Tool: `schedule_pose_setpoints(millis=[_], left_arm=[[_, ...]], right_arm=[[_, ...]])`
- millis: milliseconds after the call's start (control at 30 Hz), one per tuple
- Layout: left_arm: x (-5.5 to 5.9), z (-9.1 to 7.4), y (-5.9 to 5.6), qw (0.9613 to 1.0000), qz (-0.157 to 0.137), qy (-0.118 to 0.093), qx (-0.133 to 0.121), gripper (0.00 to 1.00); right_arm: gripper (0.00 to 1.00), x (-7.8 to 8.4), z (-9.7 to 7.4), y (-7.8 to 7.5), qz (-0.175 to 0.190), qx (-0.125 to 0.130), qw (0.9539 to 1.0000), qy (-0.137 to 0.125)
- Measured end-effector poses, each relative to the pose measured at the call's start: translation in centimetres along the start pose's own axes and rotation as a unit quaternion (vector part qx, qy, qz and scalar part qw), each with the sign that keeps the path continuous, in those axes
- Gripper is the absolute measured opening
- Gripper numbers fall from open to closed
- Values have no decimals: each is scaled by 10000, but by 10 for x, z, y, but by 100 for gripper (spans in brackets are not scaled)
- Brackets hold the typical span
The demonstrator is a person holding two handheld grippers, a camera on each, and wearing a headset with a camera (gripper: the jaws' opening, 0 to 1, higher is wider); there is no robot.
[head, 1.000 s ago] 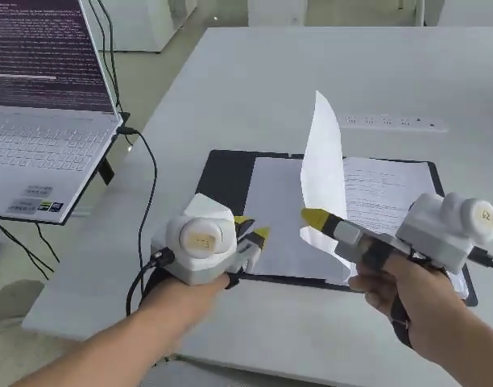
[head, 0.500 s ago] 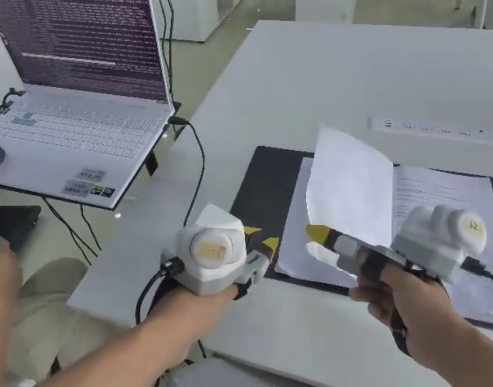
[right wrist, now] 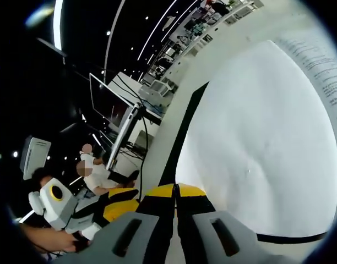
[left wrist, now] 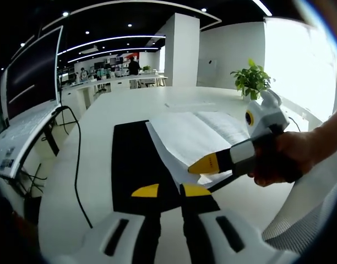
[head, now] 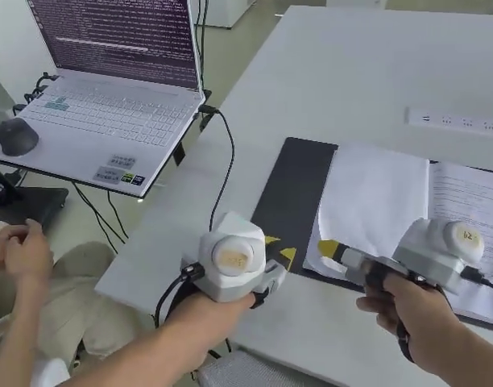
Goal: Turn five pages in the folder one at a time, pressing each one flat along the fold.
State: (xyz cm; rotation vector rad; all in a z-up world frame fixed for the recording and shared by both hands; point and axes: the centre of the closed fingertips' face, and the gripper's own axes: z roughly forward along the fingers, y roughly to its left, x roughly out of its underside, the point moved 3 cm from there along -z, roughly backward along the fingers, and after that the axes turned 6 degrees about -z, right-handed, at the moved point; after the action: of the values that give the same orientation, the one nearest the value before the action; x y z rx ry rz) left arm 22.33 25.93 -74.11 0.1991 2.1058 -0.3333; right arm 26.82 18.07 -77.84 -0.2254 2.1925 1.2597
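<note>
A black folder (head: 293,189) lies open on the white table (head: 367,72). A blank white page (head: 379,201) now rests turned over onto the folder's left half, and a printed page (head: 472,193) lies to its right. My right gripper (head: 329,247) is shut on the turned page's near edge; its own view has the page (right wrist: 262,137) running right up to the closed yellow tips (right wrist: 175,191). My left gripper (head: 280,248) hovers at the folder's near left corner, jaws a little open with nothing between them (left wrist: 169,191). The right gripper (left wrist: 204,165) also enters the left gripper view.
An open laptop (head: 109,121) on a stand sits to the left with a mouse (head: 17,137) beside it; its cable (head: 226,161) hangs over the table edge. A power strip (head: 456,122) lies behind the folder. A person's hands (head: 21,250) are at far left.
The page has swung from upright down to the left and now lies nearly flat, with the right gripper following it. The left gripper has kept its place by the folder's corner. The camera panned left.
</note>
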Motion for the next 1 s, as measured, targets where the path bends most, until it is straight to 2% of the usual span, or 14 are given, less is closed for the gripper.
schedule_pose_setpoints(millis=[200, 267, 400, 600, 667, 733, 833, 1000], left_arm=[[4, 2, 1, 10000, -23, 67, -22, 12], [5, 2, 1, 10000, -13, 91, -18, 12], [4, 4, 1, 9999, 15, 112, -10, 12], [4, 12, -4, 9998, 95, 191, 45, 12], [4, 17, -7, 9996, 143, 222, 95, 12], [3, 23, -11, 9994, 187, 255, 147, 12], [4, 35, -21, 9988, 262, 308, 267, 12], [8, 59, -41, 9973, 399, 413, 459, 12]], right_arm=[[0, 12, 9, -5, 86, 75, 9998, 175], [0, 14, 10, -8, 67, 150, 9997, 195], [0, 15, 8, -8, 65, 139, 9997, 171], [10, 12, -3, -1, 120, -47, 9999, 76], [12, 9, -9, 1, 232, -185, 9996, 12], [11, 2, -20, -2, 145, -153, 9997, -76], [9, -14, -38, -15, 154, -75, 9995, -282], [8, -51, -73, -53, 284, 274, 9968, -700]])
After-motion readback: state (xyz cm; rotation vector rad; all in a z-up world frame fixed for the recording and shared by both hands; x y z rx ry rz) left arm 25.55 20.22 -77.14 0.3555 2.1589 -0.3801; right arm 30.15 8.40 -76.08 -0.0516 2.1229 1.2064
